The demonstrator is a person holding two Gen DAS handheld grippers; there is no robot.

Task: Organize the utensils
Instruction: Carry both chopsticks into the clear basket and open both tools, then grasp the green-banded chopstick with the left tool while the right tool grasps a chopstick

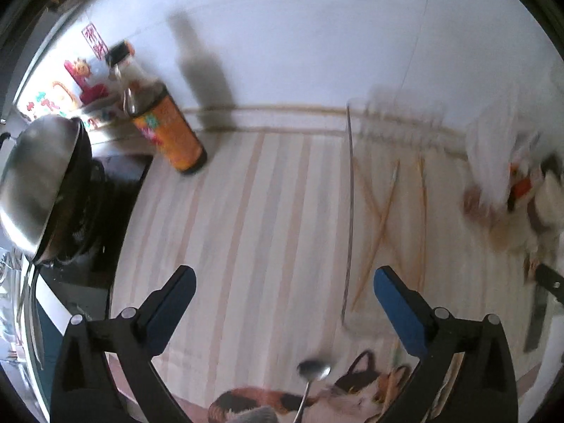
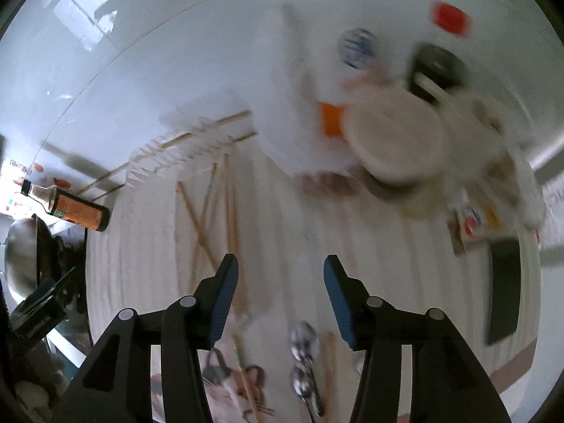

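Observation:
In the left wrist view my left gripper (image 1: pixel 285 275) is open wide over a striped cloth (image 1: pixel 246 211), with nothing between its fingers. A metal spoon (image 1: pixel 313 370) lies on the cloth just below the fingers. Wooden chopsticks (image 1: pixel 380 218) lie scattered to the right, beside a long thin metal stick (image 1: pixel 349 211). In the right wrist view my right gripper (image 2: pixel 280 264) is open and holds nothing. Two metal spoons (image 2: pixel 303 338) lie on the cloth below its fingers, and several chopsticks (image 2: pixel 225 211) lie crossed ahead on the left.
A soy sauce bottle (image 1: pixel 169 127) stands at the back left, next to a steel wok (image 1: pixel 38 183) on a black stove. A knife (image 1: pixel 539 310) lies at the right edge. Blurred white bowls (image 2: pixel 394 137) and a dark cleaver (image 2: pixel 504 289) crowd the right side.

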